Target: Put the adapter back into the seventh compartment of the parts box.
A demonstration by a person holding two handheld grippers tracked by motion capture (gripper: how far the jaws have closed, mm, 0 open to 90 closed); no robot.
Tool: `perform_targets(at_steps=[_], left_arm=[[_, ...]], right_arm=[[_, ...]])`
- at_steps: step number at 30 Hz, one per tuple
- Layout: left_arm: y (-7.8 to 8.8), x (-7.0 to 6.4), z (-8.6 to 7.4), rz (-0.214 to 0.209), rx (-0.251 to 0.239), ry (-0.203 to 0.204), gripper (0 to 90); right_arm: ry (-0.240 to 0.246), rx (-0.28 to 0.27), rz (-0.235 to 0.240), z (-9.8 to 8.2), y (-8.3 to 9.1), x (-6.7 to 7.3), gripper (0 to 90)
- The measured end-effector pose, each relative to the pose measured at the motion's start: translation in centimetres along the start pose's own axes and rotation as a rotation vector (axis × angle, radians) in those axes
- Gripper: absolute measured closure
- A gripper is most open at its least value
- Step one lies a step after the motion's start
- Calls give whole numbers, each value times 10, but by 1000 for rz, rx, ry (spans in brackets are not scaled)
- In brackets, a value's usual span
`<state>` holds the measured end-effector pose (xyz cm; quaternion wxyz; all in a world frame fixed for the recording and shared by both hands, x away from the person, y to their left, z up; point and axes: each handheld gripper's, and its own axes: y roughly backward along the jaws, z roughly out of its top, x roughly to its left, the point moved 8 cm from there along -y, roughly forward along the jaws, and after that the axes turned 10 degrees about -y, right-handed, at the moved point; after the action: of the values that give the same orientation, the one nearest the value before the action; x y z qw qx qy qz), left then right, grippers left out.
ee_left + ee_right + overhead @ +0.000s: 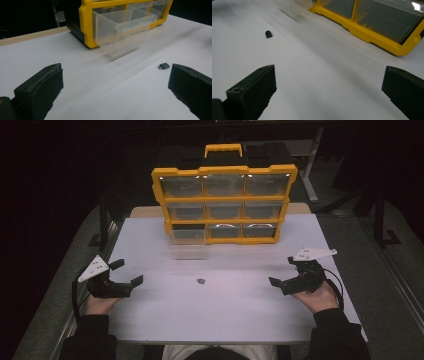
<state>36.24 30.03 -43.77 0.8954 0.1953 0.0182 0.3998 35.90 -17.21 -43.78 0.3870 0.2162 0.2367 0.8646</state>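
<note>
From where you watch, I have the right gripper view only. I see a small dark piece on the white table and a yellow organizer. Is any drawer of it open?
Observer: Yes. The clear drawer at the bottom left of the yellow organizer is pulled out toward the person.
Operator: Is something inside this drawer?
Observer: It looks empty in the left gripper view, though the plastic is blurred.
Operator: Where is the left gripper?
Observer: The left gripper rests near the table's left edge, jaws wide open, holding nothing.
Operator: And the small piece, which gripper is closer?
Observer: The small dark piece lies about midway between the left gripper and the right gripper, in front of the drawer.
</note>
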Motion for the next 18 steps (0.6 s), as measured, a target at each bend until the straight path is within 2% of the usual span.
perform_targets(at_steps=[5, 18], left_arm=[[-3, -1, 0, -8, 2, -6, 0], [-6, -2, 2, -16, -9, -6, 0]], right_arm=[[11, 10, 6, 6, -2, 5, 0], [83, 48, 21, 31, -11, 23, 0]])
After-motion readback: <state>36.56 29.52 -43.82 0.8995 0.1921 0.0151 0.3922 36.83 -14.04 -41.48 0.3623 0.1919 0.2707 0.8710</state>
